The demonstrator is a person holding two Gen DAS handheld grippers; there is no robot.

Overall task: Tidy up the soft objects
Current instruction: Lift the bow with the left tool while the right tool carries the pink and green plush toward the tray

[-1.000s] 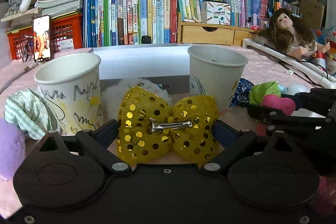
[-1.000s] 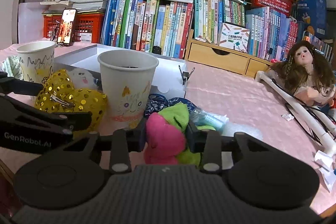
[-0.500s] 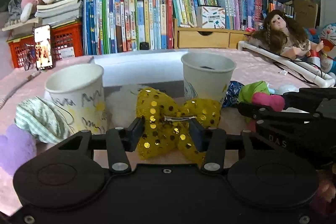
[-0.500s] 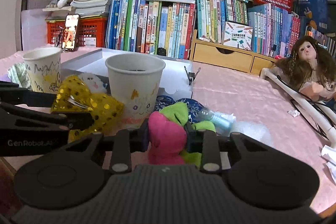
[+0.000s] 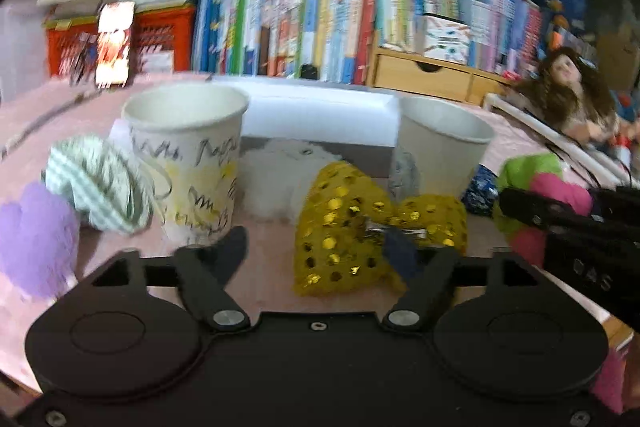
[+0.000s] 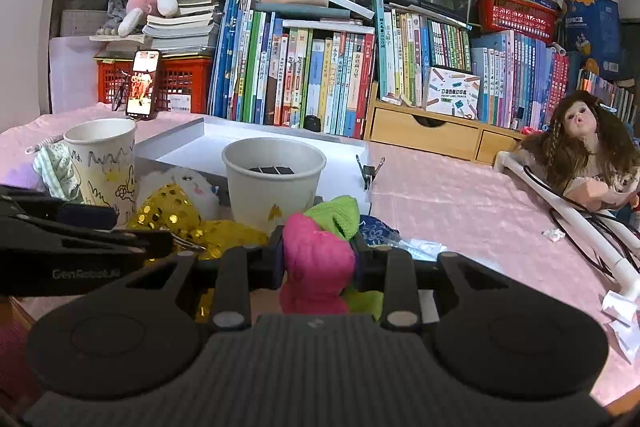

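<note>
A yellow sequinned bow (image 5: pixel 340 211) with a metal clip lies on the pink tablecloth between two paper cups (image 5: pixel 188 155) (image 5: pixel 444 147). My left gripper (image 5: pixel 316 247) has its jaws opening around the bow: the right finger (image 5: pixel 400 255) overlaps it, the left finger (image 5: pixel 234 247) stands well apart. My right gripper (image 6: pixel 318 259) is shut on a pink soft toy (image 6: pixel 316 251), which has a green part (image 6: pixel 334 215) behind it. The same toy shows at the right of the left wrist view, pink (image 5: pixel 560 187) and green (image 5: pixel 528 167). The left wrist view is blurred.
A green striped cloth (image 5: pixel 96 183), a purple soft thing (image 5: pixel 32 235) and a white fluffy toy (image 5: pixel 276 183) lie near the left cup. Behind stands a white box (image 5: pixel 320 115), then books. A blue patterned cloth (image 6: pixel 376 231), a doll (image 6: pixel 588 147) and a white tube (image 6: pixel 560 203) lie to the right.
The left jaws closed on the bow half a second ago and have since spread wide again, and the bow sits more to the right. The right gripper keeps its hold on the pink toy.
</note>
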